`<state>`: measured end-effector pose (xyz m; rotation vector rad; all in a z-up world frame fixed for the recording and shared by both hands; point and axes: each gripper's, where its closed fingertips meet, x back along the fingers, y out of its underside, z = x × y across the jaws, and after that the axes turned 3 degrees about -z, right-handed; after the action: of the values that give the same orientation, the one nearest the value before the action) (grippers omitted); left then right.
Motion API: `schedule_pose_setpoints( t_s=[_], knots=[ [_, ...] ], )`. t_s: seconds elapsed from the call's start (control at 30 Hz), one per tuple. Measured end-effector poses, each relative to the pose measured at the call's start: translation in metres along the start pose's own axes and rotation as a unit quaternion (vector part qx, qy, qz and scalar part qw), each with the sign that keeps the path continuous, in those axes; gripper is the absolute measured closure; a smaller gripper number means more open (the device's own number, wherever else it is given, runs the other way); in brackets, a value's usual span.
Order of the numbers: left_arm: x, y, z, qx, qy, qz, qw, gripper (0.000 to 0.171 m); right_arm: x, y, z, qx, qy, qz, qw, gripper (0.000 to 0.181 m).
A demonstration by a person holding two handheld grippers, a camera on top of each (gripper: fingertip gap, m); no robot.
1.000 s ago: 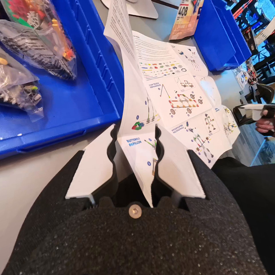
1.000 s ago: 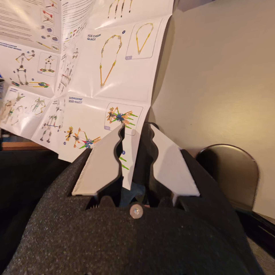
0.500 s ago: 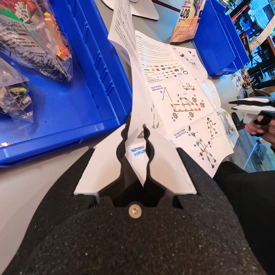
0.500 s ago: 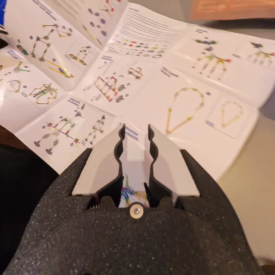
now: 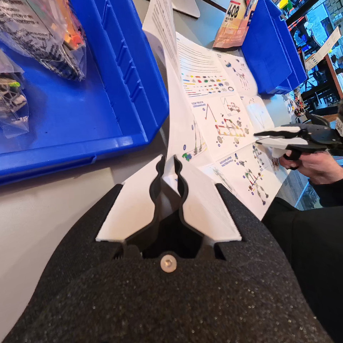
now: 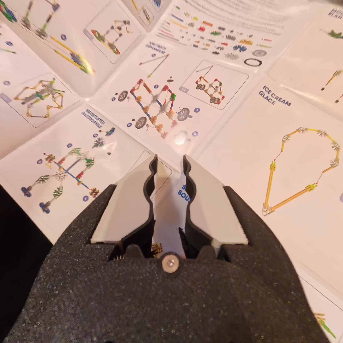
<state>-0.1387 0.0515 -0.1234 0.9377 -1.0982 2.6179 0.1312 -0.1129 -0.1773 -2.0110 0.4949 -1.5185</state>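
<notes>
A large white instruction sheet (image 5: 213, 115) with coloured building-toy diagrams lies unfolded on the grey table (image 5: 46, 213). Its left side is lifted and stands up along the blue bin. My left gripper (image 5: 169, 157) is shut on the sheet's near left edge, with the paper pinched between the jaws. My right gripper (image 6: 170, 157) is open and empty. It hovers just above the sheet (image 6: 241, 148), pointing at the vehicle diagram. It also shows in the left wrist view (image 5: 257, 138), held by a hand (image 5: 311, 167) over the sheet's right part.
A blue bin (image 5: 111, 92) holding clear bags of toy parts (image 5: 46, 37) stands left of the sheet. A second blue bin (image 5: 265, 55) and an orange package (image 5: 230, 27) stand at the back right. The table's edge runs along the sheet's right side. The tips of one gripper are about 35 centimeters away from the tips of the other.
My left gripper has closed onto the sheet's edge. My right gripper let go of the sheet's corner and moved over the middle of the sheet.
</notes>
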Motion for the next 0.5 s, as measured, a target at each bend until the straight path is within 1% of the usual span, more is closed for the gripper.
schedule_pose_setpoints(
  t_s=[0.07, 0.23, 0.5],
  knots=[
    [-0.001, 0.002, 0.0, 0.003, 0.001, -0.001, 1.0, 0.165, -0.005, 0.011, 0.001, -0.01, -0.007, -0.02, 1.0, 0.158],
    [-0.003, 0.004, 0.001, 0.002, 0.003, -0.004, 1.0, 0.168, -0.006, 0.019, 0.001, -0.009, -0.016, -0.043, 0.999, 0.159],
    [-0.003, 0.006, 0.001, 0.007, 0.006, -0.006, 1.0, 0.166, -0.005, 0.019, 0.0, -0.008, -0.022, -0.042, 0.999, 0.158]
  ],
)
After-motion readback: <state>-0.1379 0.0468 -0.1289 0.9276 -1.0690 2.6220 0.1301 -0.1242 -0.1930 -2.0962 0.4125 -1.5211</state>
